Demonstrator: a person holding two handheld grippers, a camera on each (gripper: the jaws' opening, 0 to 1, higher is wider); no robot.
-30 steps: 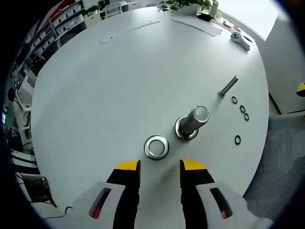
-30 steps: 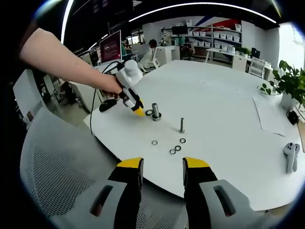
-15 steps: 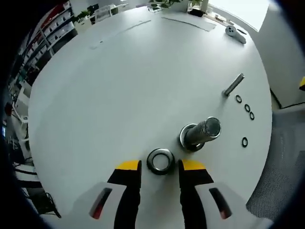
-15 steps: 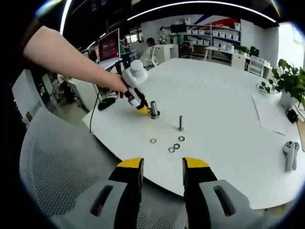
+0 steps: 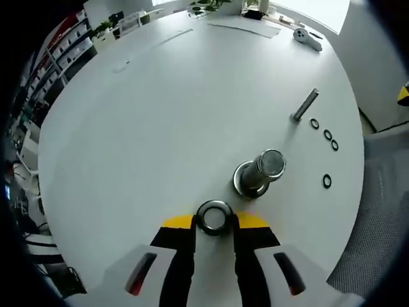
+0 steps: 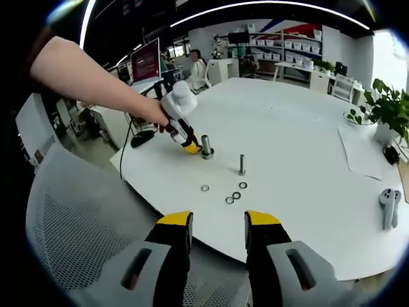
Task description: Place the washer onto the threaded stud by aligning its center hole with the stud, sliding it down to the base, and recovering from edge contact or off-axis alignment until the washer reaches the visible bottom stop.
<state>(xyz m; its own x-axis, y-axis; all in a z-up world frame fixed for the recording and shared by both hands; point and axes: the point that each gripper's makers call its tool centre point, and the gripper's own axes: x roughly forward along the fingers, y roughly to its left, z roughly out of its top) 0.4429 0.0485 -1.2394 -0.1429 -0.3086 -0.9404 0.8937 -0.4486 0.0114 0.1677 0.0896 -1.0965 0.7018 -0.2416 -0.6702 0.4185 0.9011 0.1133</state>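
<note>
In the left gripper view a large steel washer (image 5: 214, 217) lies flat on the white round table (image 5: 160, 109), between the yellow tips of my left gripper (image 5: 215, 222), whose jaws press its two sides. Just beyond it to the right stands the thick threaded stud (image 5: 259, 173) on its round base, leaning in the fisheye view. From the right gripper view the stud (image 6: 206, 146) looks small and far off, with the left gripper (image 6: 190, 148) held by a person's hand right beside it. My right gripper (image 6: 217, 220) is open, off the table's edge.
A thin bolt (image 5: 305, 105) stands further right, with several small washers (image 5: 327, 181) near it. A white controller (image 5: 308, 37) and papers lie at the far edge. A mesh chair (image 6: 77, 236) sits under the right gripper; a plant (image 6: 386, 112) stands at the right.
My left gripper has moved forward over the table until the washer sits between its tips, and the jaws have narrowed onto it. The right gripper has stayed put.
</note>
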